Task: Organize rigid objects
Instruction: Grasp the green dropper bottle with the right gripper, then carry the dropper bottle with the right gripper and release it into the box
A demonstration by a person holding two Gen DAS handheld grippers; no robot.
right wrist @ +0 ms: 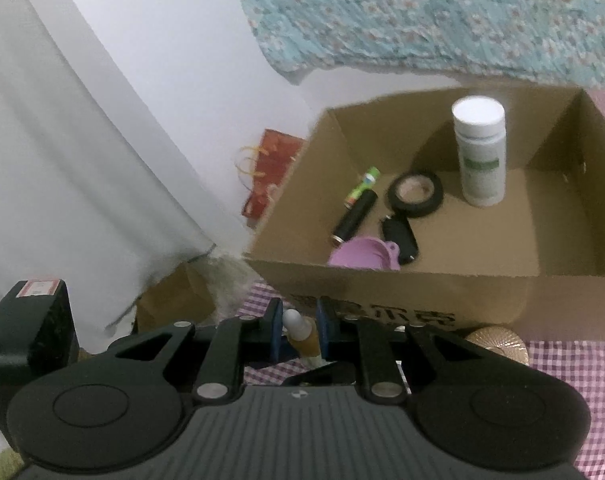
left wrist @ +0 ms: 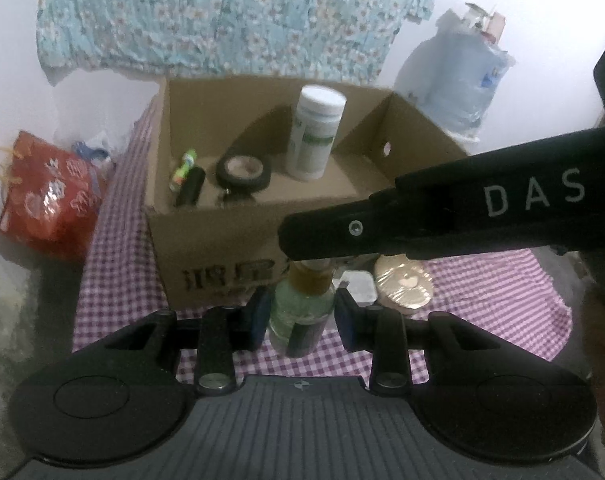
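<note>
A small clear dropper bottle (left wrist: pixel 302 304) with greenish liquid and an amber collar stands upright over the purple checked cloth (left wrist: pixel 502 292), in front of an open cardboard box (left wrist: pixel 222 240). My left gripper (left wrist: pixel 303 322) is shut on the bottle's body, one blue pad on each side. The right gripper's black finger (left wrist: pixel 342 232) crosses in from the right over the bottle's top. In the right wrist view my right gripper (right wrist: pixel 299 329) is shut on the dropper cap (right wrist: pixel 293 320), a white bulb above the amber collar. The bottle's lower part is hidden there.
The box (right wrist: pixel 422 292) holds a white bottle (right wrist: pixel 480 152), a black tape roll (right wrist: pixel 416 192), a black cylinder (right wrist: pixel 354 216), a green tube (right wrist: pixel 362 186), a black fob (right wrist: pixel 400 240) and a purple piece (right wrist: pixel 362 258). A gold round lid (left wrist: pixel 404 284) lies beside the bottle. A red bag (left wrist: pixel 50 196) stands left.
</note>
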